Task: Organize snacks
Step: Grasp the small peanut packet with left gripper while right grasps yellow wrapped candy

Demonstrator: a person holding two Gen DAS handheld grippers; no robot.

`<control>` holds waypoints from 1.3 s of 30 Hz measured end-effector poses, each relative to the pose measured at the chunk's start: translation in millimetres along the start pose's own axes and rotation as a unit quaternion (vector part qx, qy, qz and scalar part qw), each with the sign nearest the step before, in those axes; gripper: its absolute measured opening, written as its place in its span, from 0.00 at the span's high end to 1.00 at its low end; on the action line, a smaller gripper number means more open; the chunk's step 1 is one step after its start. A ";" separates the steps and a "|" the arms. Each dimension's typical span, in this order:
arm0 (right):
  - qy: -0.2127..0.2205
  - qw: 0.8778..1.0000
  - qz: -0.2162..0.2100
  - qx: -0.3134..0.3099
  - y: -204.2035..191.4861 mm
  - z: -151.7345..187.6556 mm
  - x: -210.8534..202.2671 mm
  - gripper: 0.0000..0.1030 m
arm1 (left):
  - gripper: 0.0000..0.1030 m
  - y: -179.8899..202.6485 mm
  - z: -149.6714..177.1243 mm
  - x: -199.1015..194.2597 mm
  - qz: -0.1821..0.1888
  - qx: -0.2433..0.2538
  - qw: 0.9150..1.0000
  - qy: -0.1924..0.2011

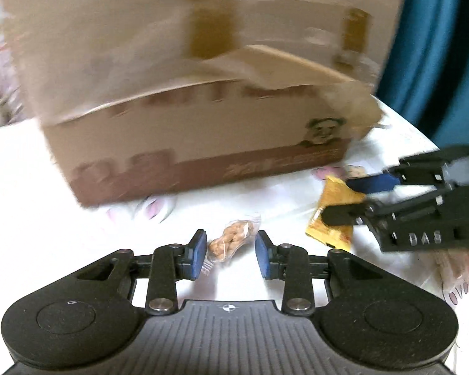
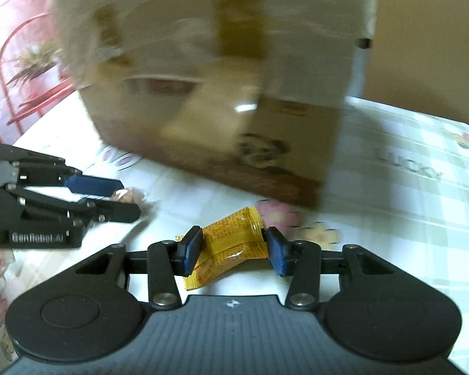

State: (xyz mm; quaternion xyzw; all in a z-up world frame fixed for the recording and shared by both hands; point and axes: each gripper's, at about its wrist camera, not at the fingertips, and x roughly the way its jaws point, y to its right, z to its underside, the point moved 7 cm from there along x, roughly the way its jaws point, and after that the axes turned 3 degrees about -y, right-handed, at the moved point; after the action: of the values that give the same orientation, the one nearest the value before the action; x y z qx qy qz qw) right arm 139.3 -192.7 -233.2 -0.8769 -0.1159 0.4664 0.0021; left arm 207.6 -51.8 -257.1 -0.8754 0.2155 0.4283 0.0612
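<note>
Both tongs straddle a snack. My left gripper (image 1: 231, 254) is spread around the clear peanut packet (image 1: 231, 240), its long axis slanting forward-right; my right gripper (image 2: 234, 251) brackets the yellow packet (image 2: 231, 247), pads (image 2: 193, 250) touching, grip uncertain. Cardboard box (image 1: 187, 125) sits just ahead.

Box (image 1: 184, 100): tan, brown band, bear print. Packet (image 2: 234, 243): orange-yellow, red print. Clear bag (image 1: 231, 240): brown nuts. Cloth (image 2: 406, 162): white, green check, pink flowers. Gripper (image 1: 231, 254) pads: blue.
</note>
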 end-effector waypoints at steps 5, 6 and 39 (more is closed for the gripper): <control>0.002 0.998 -0.026 -0.060 -45.3 0.6 8.0 0.54 | 0.65 -31.0 23.2 -20.4 -0.026 -0.055 0.998 0.015; 0.003 0.997 -0.028 -0.069 -50.5 -0.7 9.6 0.54 | 0.65 -35.0 27.4 -23.9 -0.034 -0.064 0.997 0.017; -0.006 0.995 -0.040 0.090 -66.7 -4.4 25.3 0.42 | 0.70 -78.3 43.4 -67.4 -0.028 -0.151 0.986 0.063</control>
State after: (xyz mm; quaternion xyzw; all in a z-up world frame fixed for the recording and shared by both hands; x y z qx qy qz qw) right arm 143.1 -122.2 -244.0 -0.8650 -0.1079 0.4800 0.0990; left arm 173.4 53.2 -238.1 -0.9057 0.1269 0.3977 -0.0735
